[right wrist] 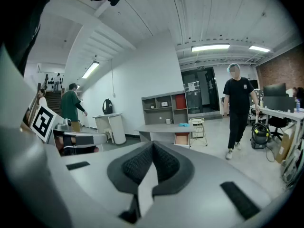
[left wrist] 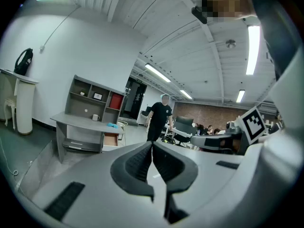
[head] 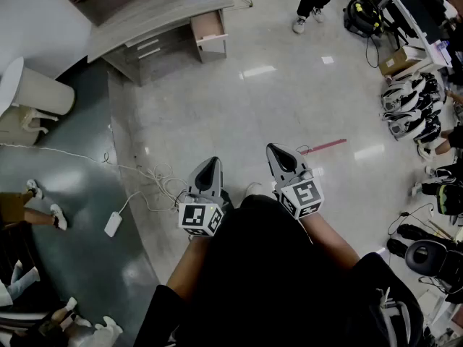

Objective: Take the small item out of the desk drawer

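Observation:
The grey desk [head: 155, 16] stands far off at the top of the head view, with its wooden drawer [head: 208, 31] pulled open at the right end. What lies inside the drawer is too small to tell. My left gripper [head: 210, 163] and right gripper [head: 277, 150] hang side by side above the shiny floor, close to my body, both shut and empty. In the left gripper view the left gripper [left wrist: 152, 144] points toward the desk [left wrist: 80, 122] and drawer [left wrist: 110, 139]. In the right gripper view the right gripper [right wrist: 153, 146] faces the desk [right wrist: 164, 128] and open drawer [right wrist: 182, 139] too.
A person in black [right wrist: 236, 110] walks on the floor right of the desk. A white cable and adapter [head: 113, 224] lie on the floor at the left. A white round table [head: 36, 89] stands at the far left. Helmets and gear [head: 412, 107] line the right side.

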Motion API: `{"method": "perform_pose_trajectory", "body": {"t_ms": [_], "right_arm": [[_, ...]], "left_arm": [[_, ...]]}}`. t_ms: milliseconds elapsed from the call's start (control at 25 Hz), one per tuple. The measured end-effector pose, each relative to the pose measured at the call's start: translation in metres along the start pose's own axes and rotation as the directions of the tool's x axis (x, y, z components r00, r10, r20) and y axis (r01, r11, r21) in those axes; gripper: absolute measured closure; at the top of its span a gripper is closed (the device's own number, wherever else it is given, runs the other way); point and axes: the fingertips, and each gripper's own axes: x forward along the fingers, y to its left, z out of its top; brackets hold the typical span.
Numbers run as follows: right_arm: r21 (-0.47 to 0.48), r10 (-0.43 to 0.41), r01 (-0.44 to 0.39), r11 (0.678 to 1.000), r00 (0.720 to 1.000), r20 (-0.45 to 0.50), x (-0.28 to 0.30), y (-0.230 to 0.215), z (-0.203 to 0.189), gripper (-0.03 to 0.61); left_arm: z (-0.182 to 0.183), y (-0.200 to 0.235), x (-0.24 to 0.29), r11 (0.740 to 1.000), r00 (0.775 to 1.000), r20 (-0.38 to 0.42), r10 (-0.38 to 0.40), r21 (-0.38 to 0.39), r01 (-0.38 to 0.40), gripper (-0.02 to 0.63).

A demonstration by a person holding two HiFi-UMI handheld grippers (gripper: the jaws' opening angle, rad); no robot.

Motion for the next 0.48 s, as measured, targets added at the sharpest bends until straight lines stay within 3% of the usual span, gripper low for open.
{"method": "perform_pose_trajectory", "body": {"t_ms": [480], "right_arm": [[0.001, -0.014, 0.014, 1.0, 0.999, 0.03, 0.04, 0.024, 0.026, 0.578]], "left_arm": [[0.03, 0.059, -0.008, 0.999, 0.999, 0.053, 0.003, -0.033, -0.001, 0.601]]}}
